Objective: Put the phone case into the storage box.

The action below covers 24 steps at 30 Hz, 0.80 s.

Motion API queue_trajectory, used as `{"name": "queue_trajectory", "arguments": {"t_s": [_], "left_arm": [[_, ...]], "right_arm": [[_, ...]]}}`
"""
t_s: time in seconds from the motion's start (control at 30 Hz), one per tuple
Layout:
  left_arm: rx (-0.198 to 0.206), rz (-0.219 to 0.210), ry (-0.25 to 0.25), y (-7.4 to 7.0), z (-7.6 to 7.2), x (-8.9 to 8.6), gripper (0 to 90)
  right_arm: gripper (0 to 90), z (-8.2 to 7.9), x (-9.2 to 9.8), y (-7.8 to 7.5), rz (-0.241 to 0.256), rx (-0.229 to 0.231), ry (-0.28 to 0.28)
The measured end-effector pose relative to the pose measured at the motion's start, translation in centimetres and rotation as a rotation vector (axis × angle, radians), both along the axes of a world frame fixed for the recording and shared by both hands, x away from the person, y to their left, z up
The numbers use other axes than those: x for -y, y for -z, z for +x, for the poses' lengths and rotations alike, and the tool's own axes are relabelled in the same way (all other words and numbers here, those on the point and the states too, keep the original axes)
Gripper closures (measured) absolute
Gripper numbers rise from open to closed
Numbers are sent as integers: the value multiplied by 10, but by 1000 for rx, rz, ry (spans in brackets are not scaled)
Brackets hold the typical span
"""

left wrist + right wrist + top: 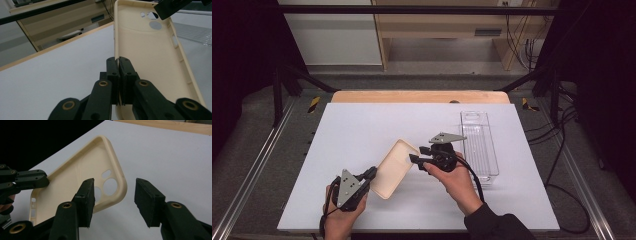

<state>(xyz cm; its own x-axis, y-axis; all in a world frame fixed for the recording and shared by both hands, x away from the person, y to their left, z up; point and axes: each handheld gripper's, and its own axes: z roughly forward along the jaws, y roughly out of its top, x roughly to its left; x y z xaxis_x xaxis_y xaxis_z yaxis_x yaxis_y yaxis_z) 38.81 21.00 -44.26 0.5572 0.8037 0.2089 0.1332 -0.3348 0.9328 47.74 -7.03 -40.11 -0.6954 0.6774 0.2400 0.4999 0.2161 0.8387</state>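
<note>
A cream phone case (393, 171) is held off the white mat (357, 125), its open side up. My left gripper (371, 174) is shut on the case's long edge near its lower end; in the left gripper view the jaws (119, 60) pinch the thin wall of the case (147, 57). My right gripper (416, 155) stands open at the camera-hole end. In the right gripper view the rounded corner of the case (82, 176) lies between the spread jaws (115, 195), with no visible contact. The left gripper (30, 180) appears there at the far left.
A clear plastic box (479, 145) lies lengthwise on the right side of the mat, just beyond the right hand. The wooden table edge (419, 96) runs along the back. Metal rails and cables flank the table.
</note>
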Motion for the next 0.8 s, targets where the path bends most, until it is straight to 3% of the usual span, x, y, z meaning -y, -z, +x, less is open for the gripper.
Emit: {"name": "queue_trajectory", "arguments": {"t_s": [0.4, 0.8], "left_arm": [[24, -3, 3, -1, -2, 2, 875], [15, -6, 7, 0, -2, 2, 874]], "right_arm": [[667, 5, 3, 2, 43, -37, -18], [730, 5, 4, 1, 74, -20, -9]]}}
